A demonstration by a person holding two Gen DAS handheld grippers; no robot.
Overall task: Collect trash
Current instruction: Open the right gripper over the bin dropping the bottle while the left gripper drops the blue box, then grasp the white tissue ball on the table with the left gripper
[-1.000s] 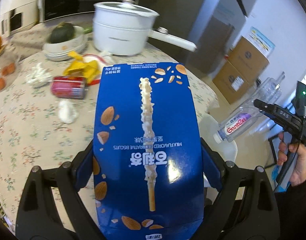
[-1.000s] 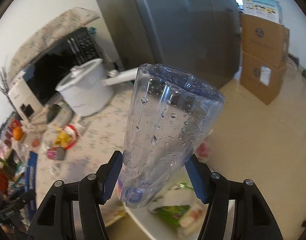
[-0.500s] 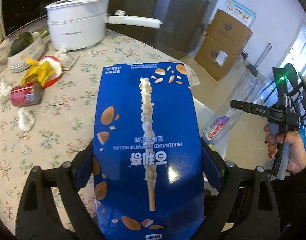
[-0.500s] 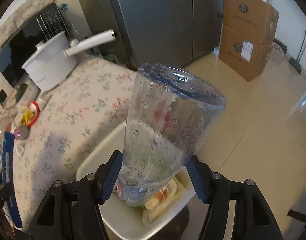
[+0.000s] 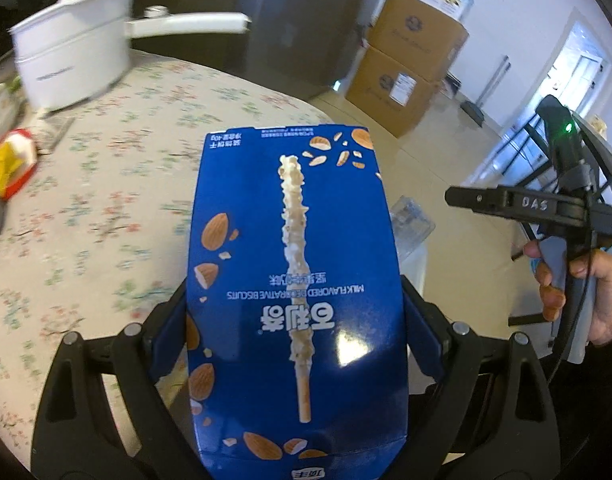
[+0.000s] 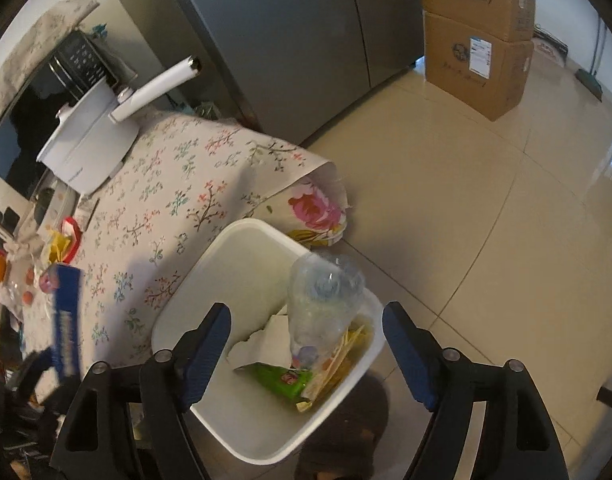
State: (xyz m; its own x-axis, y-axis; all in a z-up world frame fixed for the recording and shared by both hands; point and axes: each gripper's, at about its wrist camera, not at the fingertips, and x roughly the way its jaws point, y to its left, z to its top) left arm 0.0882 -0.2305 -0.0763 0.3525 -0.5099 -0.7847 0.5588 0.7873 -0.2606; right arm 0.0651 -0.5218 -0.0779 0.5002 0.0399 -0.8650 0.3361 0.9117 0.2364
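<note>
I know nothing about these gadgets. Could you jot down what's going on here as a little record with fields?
Setting: floral-cloth table beside a white trash bin on a tiled floor
Left gripper: shut on a blue biscuit box
Right gripper: open, above the bin, holding nothing
Plastic bottle: in the bin, on top of paper and wrappers
On the table: white pot, yellow-and-red wrapper
Likely next: the box probably goes into the bin
</note>
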